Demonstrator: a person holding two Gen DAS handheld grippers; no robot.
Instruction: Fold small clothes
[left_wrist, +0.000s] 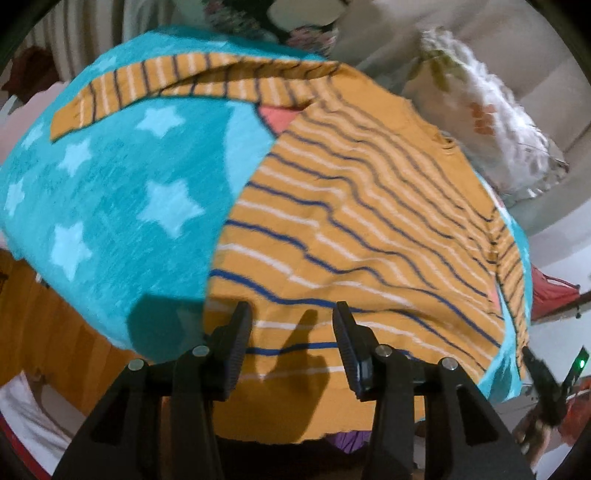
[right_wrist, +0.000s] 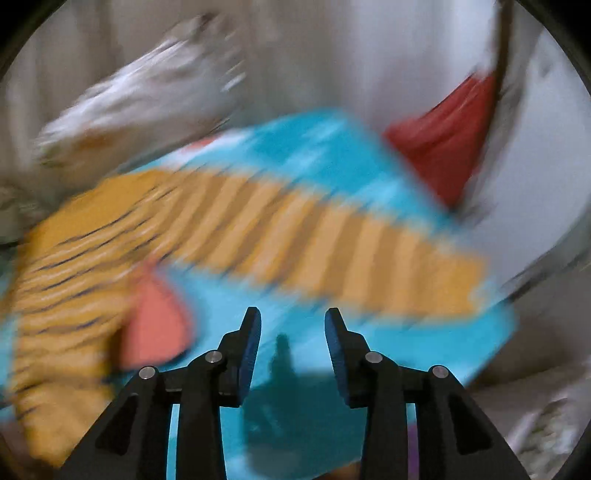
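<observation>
Left wrist view: the left claw (left_wrist: 291, 325) hangs with its jaws apart, holding nothing, over the near hem of the shirt (left_wrist: 354, 221). The orange striped shirt lies spread flat on a teal star blanket (left_wrist: 110, 206), one sleeve stretched toward the far edge.

Right wrist view, blurred: the right claw (right_wrist: 293, 328) is also apart and empty above the blanket (right_wrist: 424, 332), near the other sleeve (right_wrist: 332, 243).

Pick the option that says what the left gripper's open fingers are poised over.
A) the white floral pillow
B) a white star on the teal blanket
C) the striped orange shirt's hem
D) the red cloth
C: in the left wrist view the left gripper frames the striped orange shirt near its lower edge.
</observation>
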